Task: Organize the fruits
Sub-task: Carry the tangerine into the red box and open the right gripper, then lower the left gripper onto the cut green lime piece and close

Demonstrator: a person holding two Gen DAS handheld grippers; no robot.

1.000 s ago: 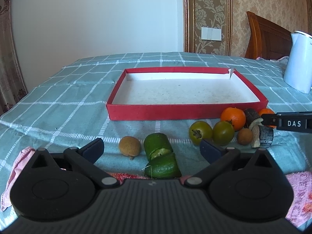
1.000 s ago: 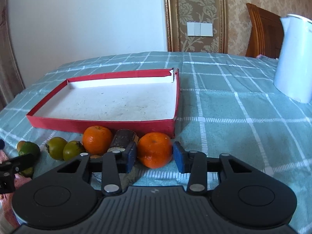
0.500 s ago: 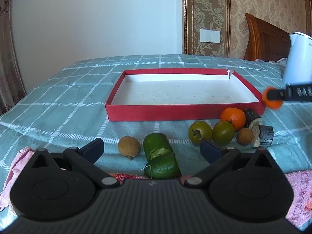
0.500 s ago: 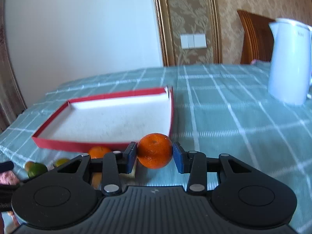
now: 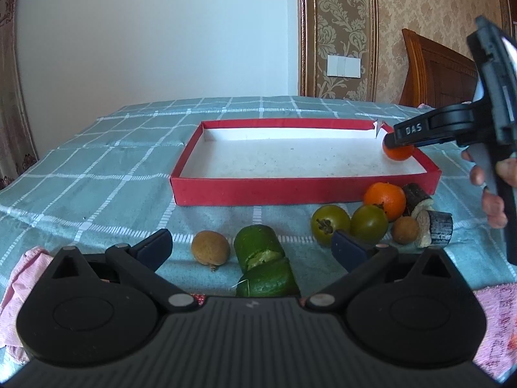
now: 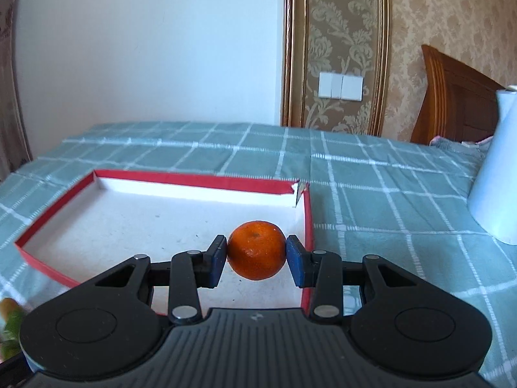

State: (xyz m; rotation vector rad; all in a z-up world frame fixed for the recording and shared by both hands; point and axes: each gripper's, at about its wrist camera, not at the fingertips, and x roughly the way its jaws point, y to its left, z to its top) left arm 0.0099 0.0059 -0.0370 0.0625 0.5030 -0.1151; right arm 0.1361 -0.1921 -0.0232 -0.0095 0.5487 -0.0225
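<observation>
My right gripper (image 6: 256, 256) is shut on an orange mandarin (image 6: 256, 250) and holds it over the right end of the red tray (image 6: 194, 179). In the left wrist view the right gripper (image 5: 399, 144) and its mandarin (image 5: 398, 152) are at the tray's (image 5: 265, 190) far right corner. My left gripper (image 5: 250, 247) is open and empty, low over the cloth. Between its fingers lie a brown round fruit (image 5: 210, 247) and a split green fruit (image 5: 263, 266). Further right are two green round fruits (image 5: 330, 224), a second mandarin (image 5: 384, 200), a small brown fruit (image 5: 405, 229) and dark cut pieces (image 5: 434, 228).
A white kettle (image 6: 496, 177) stands on the checked teal cloth (image 6: 371, 174) at the right. Pink cloths (image 5: 19, 278) lie at the near left and near right. A wooden headboard (image 6: 455, 97) and wall are behind the table.
My right gripper has lifted the mandarin from the cloth in front of the tray and carried it forward over the tray's right end. My left gripper has stayed put and open.
</observation>
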